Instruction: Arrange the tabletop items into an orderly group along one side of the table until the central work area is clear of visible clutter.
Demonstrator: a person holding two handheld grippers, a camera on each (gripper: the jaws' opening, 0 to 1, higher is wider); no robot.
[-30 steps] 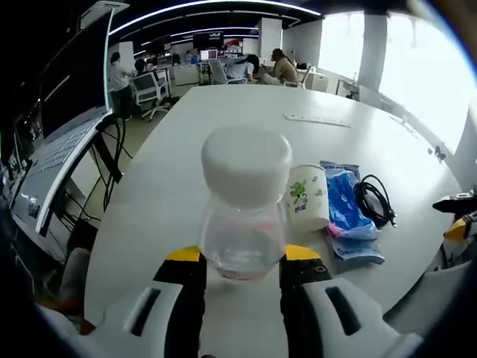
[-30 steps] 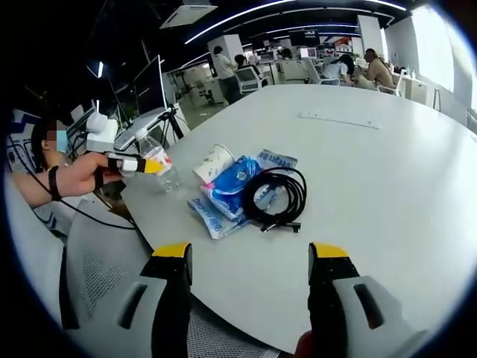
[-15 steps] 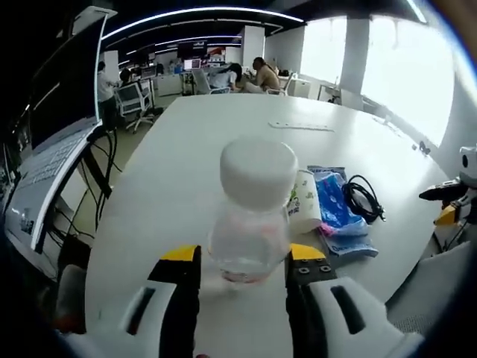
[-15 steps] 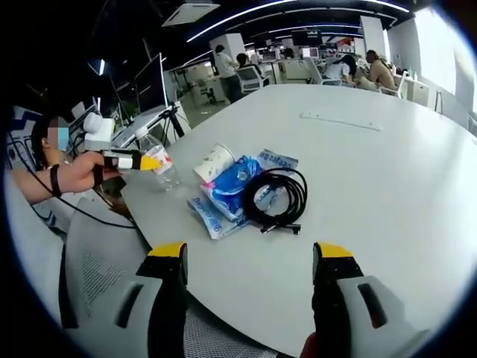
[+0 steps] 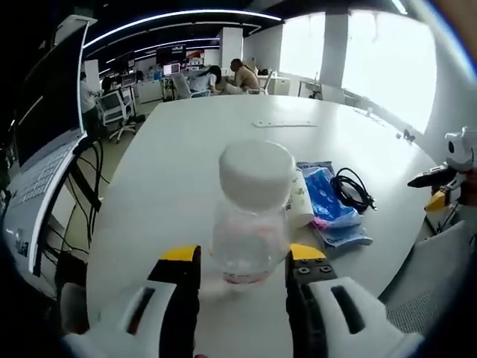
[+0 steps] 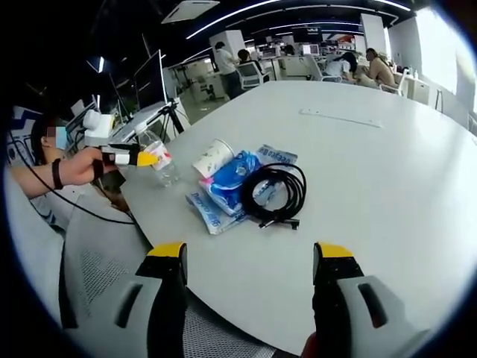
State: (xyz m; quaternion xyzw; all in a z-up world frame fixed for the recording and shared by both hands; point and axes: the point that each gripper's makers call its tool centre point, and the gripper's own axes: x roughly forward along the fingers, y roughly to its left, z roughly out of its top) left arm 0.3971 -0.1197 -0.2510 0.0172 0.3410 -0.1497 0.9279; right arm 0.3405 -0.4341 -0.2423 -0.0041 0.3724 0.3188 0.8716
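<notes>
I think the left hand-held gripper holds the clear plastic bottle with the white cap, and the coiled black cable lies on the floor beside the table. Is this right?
Not fully. The coiled black cable lies on the white table, touching the blue plastic packets, as the right gripper view shows. The rest is right: the left hand-held gripper holds the clear plastic bottle with the white cap.
</notes>
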